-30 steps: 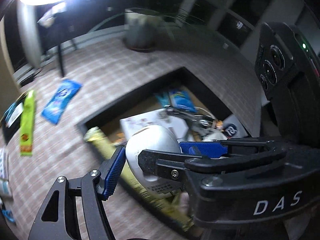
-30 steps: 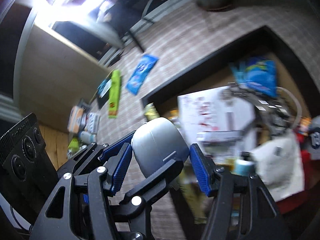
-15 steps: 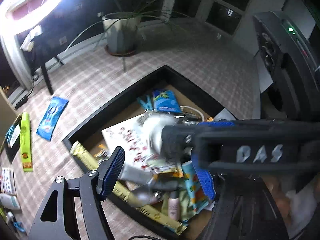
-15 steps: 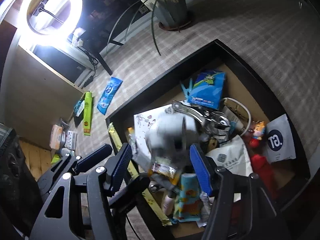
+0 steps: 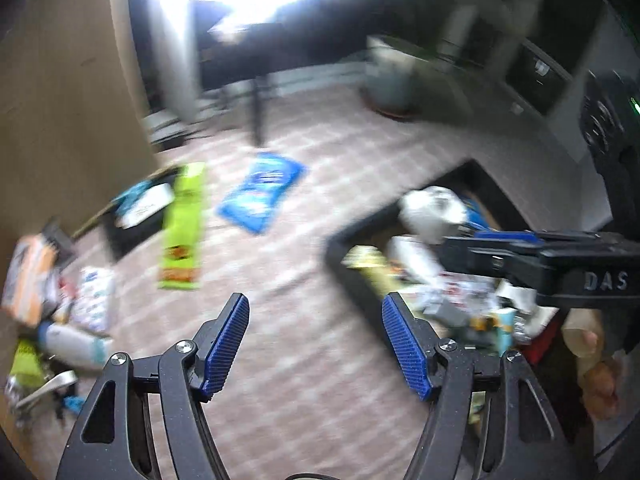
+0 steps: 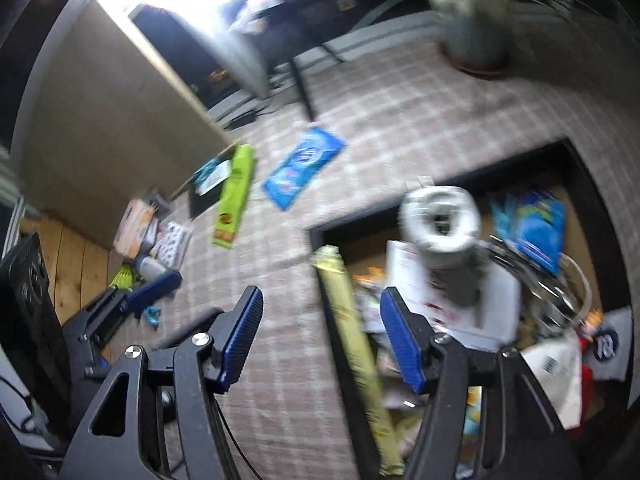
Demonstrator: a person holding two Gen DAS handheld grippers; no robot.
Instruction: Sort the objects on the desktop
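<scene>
A black-rimmed box (image 6: 436,196) full of mixed items sits at the right, also in the left wrist view (image 5: 360,232). A round white-grey object (image 6: 440,220) lies on top of the pile, blurred; it also shows in the left wrist view (image 5: 434,214). My right gripper (image 6: 320,344) is open and empty, near the box's left corner. My left gripper (image 5: 316,344) is open and empty over the checkered cloth. The right gripper's fingers (image 5: 504,240) show from the side in the left wrist view. A long yellow-gold pack (image 6: 352,352) leans on the box's near rim.
On the checkered cloth lie a blue packet (image 5: 264,196) and a green packet (image 5: 182,228). A dark tray (image 5: 136,216) and a heap of small items (image 5: 60,312) lie at far left. A potted plant (image 6: 472,24) and a stand leg (image 6: 300,84) stand behind.
The round white-grey object was between both grippers a second ago; both let go and it now lies in the box. Both grippers have pulled back and swung left.
</scene>
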